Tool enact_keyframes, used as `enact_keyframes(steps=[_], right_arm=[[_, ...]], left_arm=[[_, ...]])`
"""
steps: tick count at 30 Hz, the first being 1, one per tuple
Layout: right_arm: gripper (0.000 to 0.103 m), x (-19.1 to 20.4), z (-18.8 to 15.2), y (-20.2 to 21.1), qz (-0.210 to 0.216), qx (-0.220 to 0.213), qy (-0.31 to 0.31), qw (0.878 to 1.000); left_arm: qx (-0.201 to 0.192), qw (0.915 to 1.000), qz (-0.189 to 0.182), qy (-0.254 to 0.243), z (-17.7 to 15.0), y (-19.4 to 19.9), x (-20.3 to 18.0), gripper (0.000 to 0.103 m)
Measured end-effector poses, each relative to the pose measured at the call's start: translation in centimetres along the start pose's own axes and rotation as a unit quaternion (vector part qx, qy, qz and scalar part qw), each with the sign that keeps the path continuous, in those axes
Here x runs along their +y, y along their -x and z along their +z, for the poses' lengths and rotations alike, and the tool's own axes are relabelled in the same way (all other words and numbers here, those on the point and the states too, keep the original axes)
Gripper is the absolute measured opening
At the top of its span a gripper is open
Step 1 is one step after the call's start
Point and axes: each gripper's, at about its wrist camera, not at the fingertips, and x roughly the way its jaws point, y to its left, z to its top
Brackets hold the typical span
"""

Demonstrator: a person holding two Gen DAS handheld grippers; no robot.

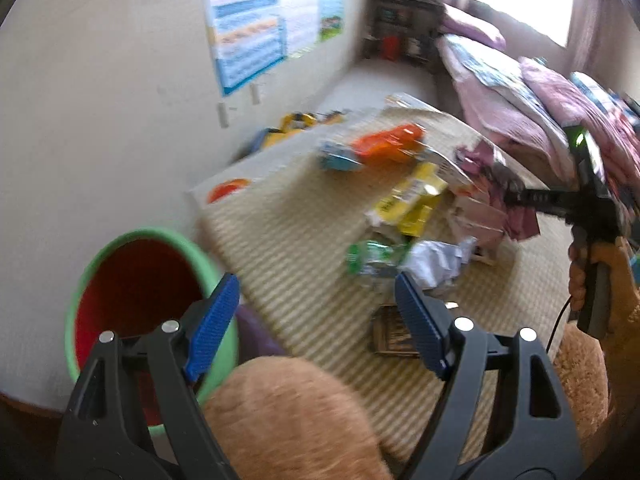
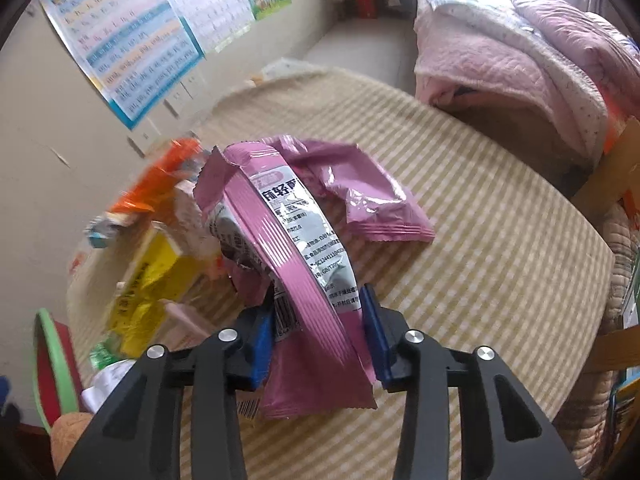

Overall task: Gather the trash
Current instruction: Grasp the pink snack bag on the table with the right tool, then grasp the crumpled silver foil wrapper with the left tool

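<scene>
Striped beige-and-cream cloth covers the round table (image 2: 480,240), and its far and right-hand edges curve clear in the right wrist view, with bare cloth stretching from the wrappers to that rim. Trash crowds the left half instead, toward the wall.

The right gripper (image 2: 320,320) has its two blue pads pinching a pink snack wrapper (image 2: 280,232), which arches up and forward from between them, its lower end hanging below the pads. A second pink wrapper (image 2: 372,196) lies flat on the cloth just beyond, apart from the held one. To the left, blurred, sit one yellow packet (image 2: 148,276) and one orange packet (image 2: 156,184).

In the left wrist view the left gripper (image 1: 316,320) hangs with its fingers spread wide and nothing between them, above the near edge of the table. The pile ahead shows one orange packet (image 1: 388,142), one yellow packet (image 1: 412,200), one green-and-white wrapper (image 1: 372,258) and one crumpled silvery wrapper (image 1: 440,262); motion blur hides finer detail. One bin (image 1: 136,280), green-rimmed and red inside, stands at the lower left beside the table's edge, against the wall, its mouth open and unobstructed. A hand (image 1: 592,272) grips the other tool's handle at the right. Folded pink bedding (image 2: 500,60) is heaped beyond the table's far right edge.
</scene>
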Motion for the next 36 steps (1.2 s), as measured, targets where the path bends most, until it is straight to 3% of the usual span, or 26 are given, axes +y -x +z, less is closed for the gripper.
enact_keyframes(steps=[8,12,16,24,29,36], right_arm=[[0.037,-1.1,-3.6,8.1,0.048,-0.07,-0.046,0.995],[0.037,-1.5,-7.7,9.7,0.058,-0.074,-0.072,0.993],[0.037,-1.7,-8.9,9.4,0.068,-0.049,-0.085,0.993],[0.038,-1.1,-8.8,9.6,0.071,-0.054,-0.081,0.993],[0.037,-0.7,-9.4,9.8,0.075,-0.054,-0.081,0.992],[0.038,0.9,-9.6,10.5,0.087,-0.058,-0.066,0.992]], left_arm=[[0.037,0.9949,-0.051,-0.079,1.0,-4.7,-6.5,0.081],[0.073,0.9922,-0.067,-0.074,1.1,-7.4,-8.2,0.082],[0.1,0.99,-0.055,-0.083,0.9,-10.1,-9.4,0.082],[0.136,0.9861,-0.039,-0.086,0.3,-12.8,-10.0,0.083],[0.132,0.9878,-0.039,-0.073,0.2,-11.9,-9.6,0.049],[0.085,0.9943,-0.039,-0.051,0.6,-7.6,-8.4,0.047]])
